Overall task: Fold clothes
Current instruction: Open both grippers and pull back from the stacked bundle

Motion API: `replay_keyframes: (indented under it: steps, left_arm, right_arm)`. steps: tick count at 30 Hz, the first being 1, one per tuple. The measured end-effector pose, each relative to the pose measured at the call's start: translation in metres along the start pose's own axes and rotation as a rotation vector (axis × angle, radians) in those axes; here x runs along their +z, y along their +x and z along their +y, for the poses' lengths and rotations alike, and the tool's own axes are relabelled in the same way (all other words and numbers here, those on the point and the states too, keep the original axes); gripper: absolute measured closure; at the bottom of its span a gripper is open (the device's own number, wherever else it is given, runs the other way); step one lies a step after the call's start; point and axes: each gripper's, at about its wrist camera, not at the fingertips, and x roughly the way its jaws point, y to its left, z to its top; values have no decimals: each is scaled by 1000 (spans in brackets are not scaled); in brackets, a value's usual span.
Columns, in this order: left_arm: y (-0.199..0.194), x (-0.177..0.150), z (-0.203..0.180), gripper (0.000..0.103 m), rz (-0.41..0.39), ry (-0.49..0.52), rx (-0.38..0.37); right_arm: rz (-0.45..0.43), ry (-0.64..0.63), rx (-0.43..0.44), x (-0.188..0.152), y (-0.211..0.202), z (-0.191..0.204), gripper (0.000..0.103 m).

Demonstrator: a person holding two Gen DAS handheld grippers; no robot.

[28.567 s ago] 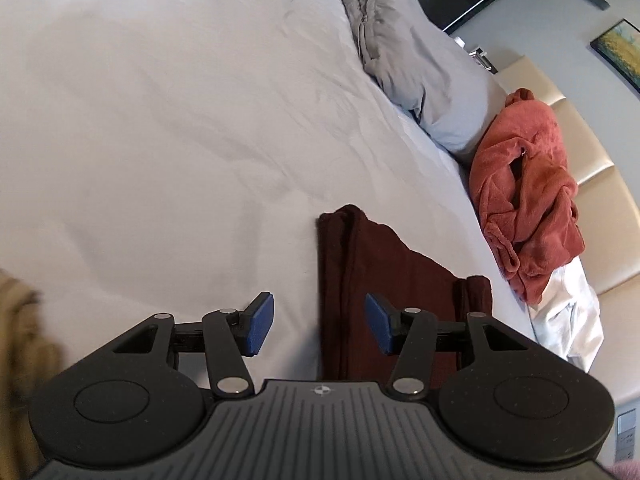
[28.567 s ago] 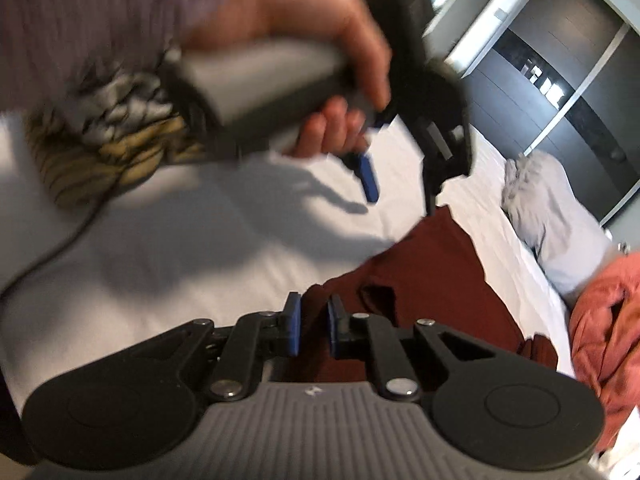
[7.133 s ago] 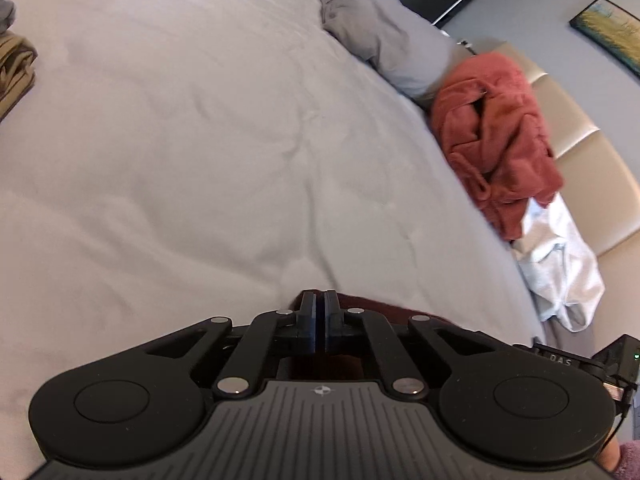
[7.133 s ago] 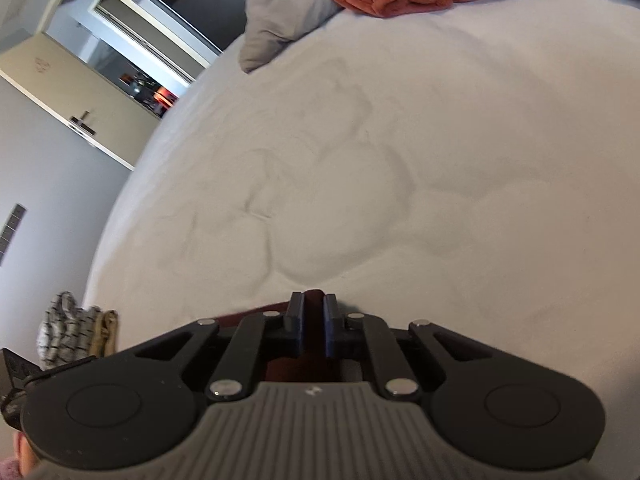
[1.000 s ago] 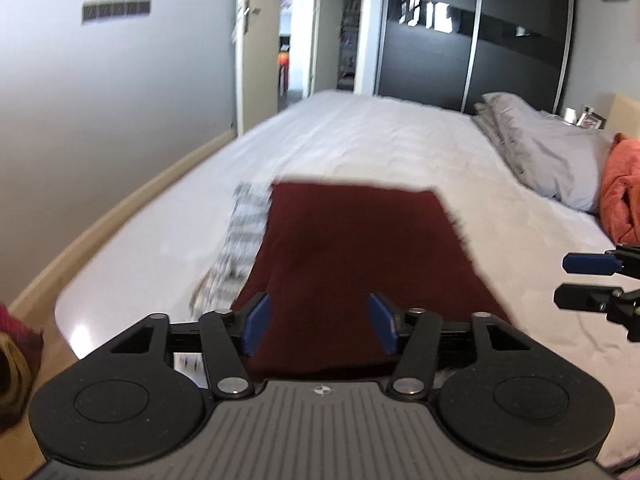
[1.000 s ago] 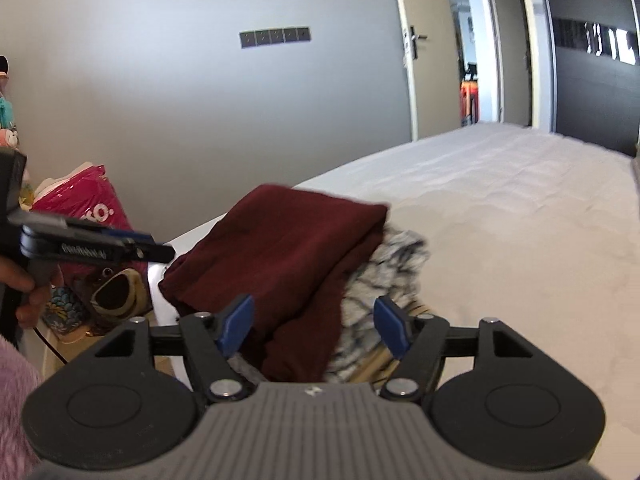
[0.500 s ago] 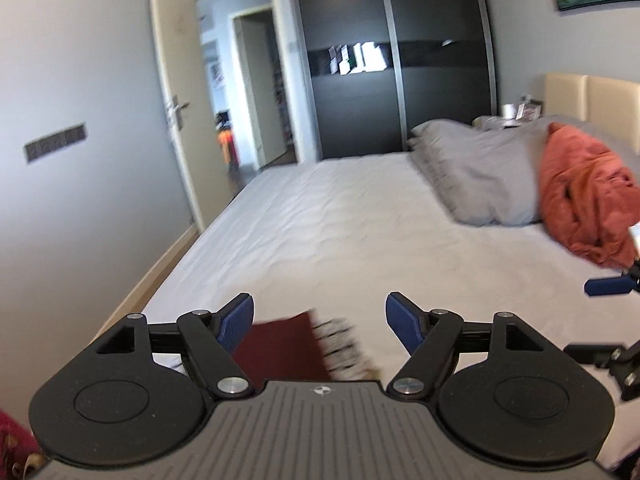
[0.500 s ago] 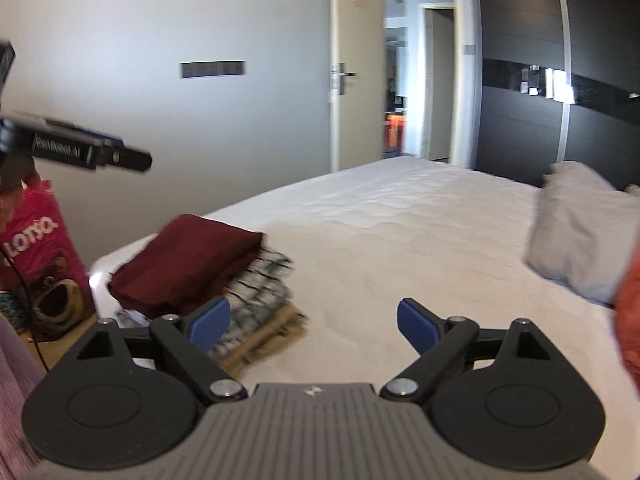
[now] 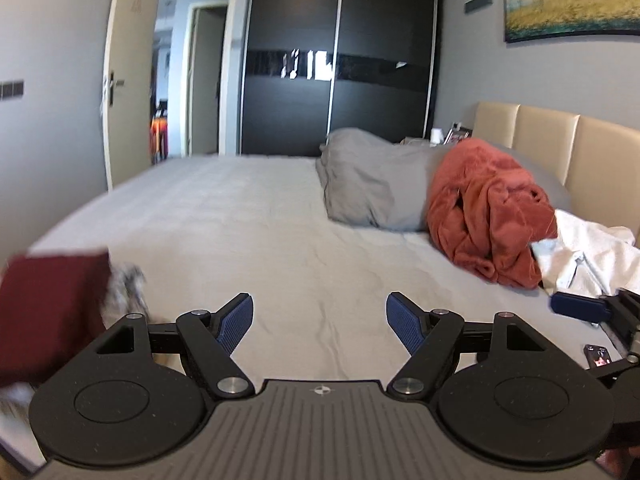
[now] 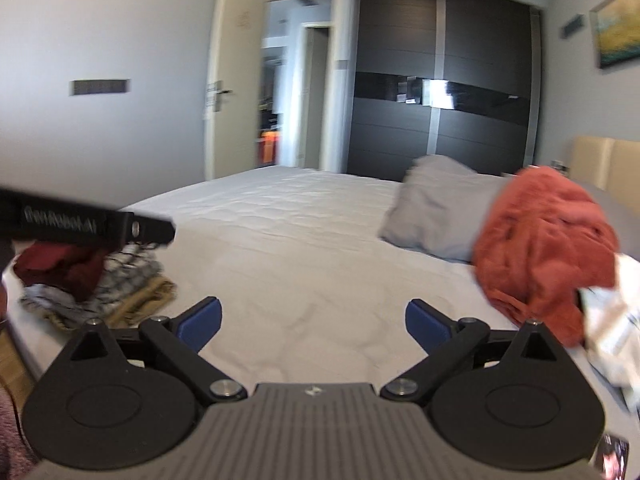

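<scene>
Seemingly between garments, the left hand-held gripper point(image 9: 320, 322) is hovering spread and empty over the bed point(image 9: 248, 240), the folded maroon garment point(image 9: 52, 304) blurring at nine o'clock. Rightward, the right hand-held gripper point(image 10: 314, 322) is likewise gaping; the rust robe point(image 10: 548, 248) is lying crumpled at two o'clock, probably needing a grasp next. The white garment point(image 10: 612, 320) is running off-frame.
</scene>
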Motion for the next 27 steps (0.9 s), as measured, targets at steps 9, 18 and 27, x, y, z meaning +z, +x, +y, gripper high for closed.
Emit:
replay_keyframes:
  steps: [9, 18, 27]
  left_arm:
    - [53, -55, -27, 30, 132, 33, 43]
    - [96, -78, -41, 30, 203, 44, 66]
    - [114, -82, -43, 30, 220, 46, 76]
  right_arm:
    - [82, 30, -97, -58, 31, -19, 3]
    - [140, 78, -141, -80, 61, -36, 3]
    - [166, 90, -134, -85, 78, -38, 3]
